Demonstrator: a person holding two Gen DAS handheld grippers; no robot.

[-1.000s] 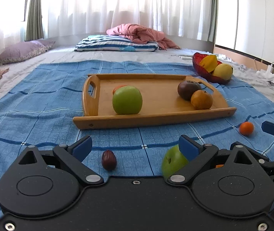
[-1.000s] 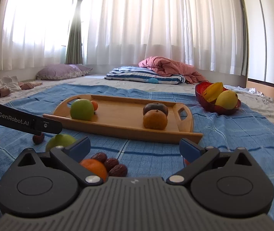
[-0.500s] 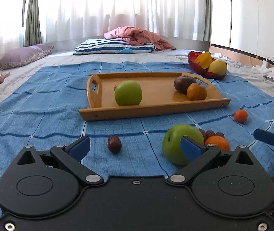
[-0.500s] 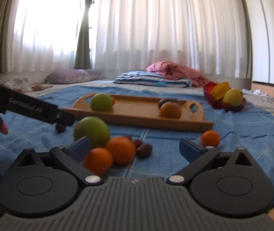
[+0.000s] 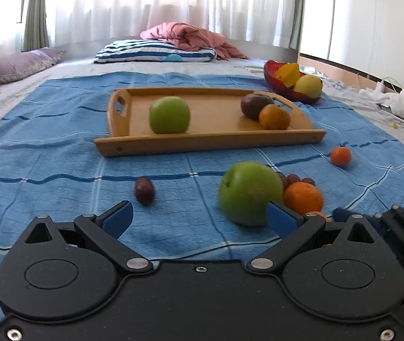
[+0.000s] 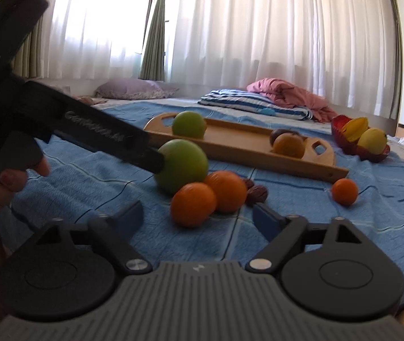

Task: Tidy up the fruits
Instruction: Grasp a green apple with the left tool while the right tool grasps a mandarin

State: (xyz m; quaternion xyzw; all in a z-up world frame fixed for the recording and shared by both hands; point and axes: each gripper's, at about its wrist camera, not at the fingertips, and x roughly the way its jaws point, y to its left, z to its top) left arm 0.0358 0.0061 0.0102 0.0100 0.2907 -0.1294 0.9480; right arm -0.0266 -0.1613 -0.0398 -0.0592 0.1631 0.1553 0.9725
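Narrowing from their widest, the right tongs [image 6: 196,217] are standing apart with the near orange [image 6: 193,204] just ahead between the pads, untouched. Left tongs [image 5: 199,218] are spread wide, gripping nothing, one pad at the green apple [image 5: 249,193] on the blue blanket [image 5: 60,170], short of the wooden tray [image 5: 210,142].

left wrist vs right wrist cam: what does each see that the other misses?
Left wrist only: the lone dark date on the blue blanket, and its own open left gripper.

Right wrist only: a second orange just ahead of the right gripper, whose jaws have just been closing with nothing between them, plus a hand.

Both: wooden tray, loose green apple, red bowl.
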